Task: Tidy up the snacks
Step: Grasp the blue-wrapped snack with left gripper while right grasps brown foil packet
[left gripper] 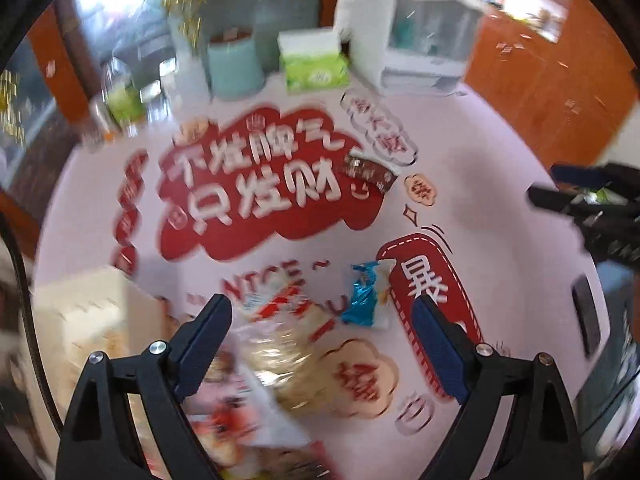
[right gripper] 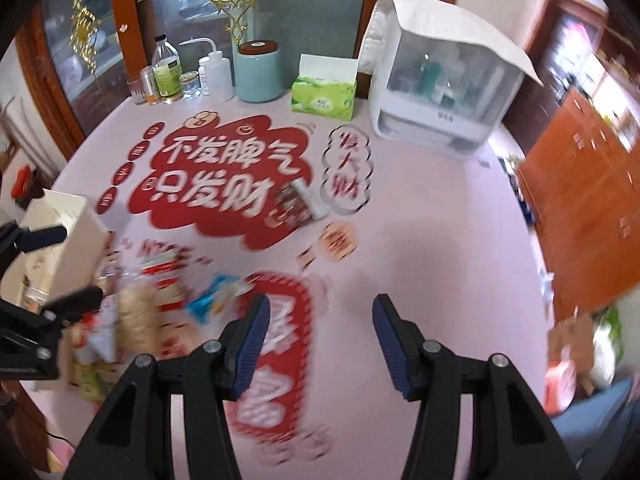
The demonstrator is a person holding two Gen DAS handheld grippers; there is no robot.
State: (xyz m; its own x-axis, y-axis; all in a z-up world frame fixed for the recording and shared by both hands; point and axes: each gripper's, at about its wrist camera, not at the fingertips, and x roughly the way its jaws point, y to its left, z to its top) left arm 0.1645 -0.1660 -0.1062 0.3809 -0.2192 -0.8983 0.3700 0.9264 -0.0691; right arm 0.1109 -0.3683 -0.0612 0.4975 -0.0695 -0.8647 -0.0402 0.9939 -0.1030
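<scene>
The left gripper (left gripper: 324, 312), jaws apart, hovers over the snack pile (left gripper: 272, 344) beside the blue packet (left gripper: 366, 300); the right gripper (right gripper: 320, 320) is apart too, gripping nothing.

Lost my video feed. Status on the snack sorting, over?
Left gripper open, over snack pile. Right gripper open, empty. Blue wrapper and brown bar loose on table. Nothing blocking.
</scene>
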